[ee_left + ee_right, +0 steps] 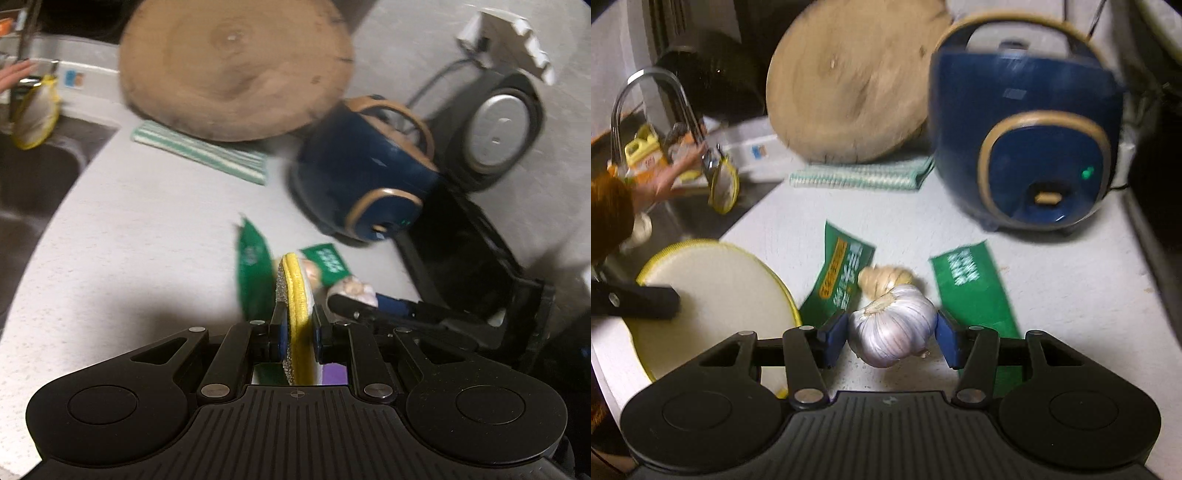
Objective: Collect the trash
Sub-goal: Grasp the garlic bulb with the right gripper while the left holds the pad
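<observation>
Left gripper, angled down over the counter, clamps a round yellow-rimmed pad edge-on. Right gripper (also pitched down) brackets a garlic bulb, jaws apart, green wrapper pieces just beyond

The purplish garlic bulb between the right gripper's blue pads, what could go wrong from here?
1. The purplish garlic bulb looks barely touched by the right gripper, so it may roll off.
2. The pads could also snag the torn green packet pieces underneath.
3. The left gripper pinches only the round yellow-rimmed pad's edge, which may slip.
</observation>
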Demonstrator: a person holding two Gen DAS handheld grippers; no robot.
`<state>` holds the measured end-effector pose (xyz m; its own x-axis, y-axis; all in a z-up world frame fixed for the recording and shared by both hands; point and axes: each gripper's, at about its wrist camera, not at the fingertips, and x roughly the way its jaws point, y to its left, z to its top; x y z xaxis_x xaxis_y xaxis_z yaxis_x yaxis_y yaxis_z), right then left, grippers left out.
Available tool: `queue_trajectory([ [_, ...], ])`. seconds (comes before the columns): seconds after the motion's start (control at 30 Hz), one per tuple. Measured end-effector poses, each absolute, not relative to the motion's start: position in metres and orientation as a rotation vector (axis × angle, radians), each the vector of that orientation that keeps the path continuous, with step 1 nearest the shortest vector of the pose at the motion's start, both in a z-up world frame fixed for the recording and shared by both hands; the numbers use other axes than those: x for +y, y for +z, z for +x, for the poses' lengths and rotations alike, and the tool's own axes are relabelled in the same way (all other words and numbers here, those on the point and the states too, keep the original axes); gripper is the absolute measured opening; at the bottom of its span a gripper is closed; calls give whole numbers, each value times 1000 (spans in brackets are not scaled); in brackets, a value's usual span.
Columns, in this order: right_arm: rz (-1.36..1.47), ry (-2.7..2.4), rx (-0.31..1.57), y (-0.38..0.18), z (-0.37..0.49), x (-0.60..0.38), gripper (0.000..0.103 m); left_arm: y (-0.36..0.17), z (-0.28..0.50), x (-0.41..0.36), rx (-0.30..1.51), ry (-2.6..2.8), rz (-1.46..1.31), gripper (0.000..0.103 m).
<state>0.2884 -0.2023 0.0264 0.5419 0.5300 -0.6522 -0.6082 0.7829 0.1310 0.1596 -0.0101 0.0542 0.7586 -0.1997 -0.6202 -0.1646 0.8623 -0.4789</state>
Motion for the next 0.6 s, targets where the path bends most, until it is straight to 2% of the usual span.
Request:
queue_trajectory([
  [0.33,-149,590,681,67,179,-221,51,68,100,-15,699,-290,-488,17],
  [0.6,-200,582,780,41,65,-209,51,27,11,-7,833,-444,-442,17],
])
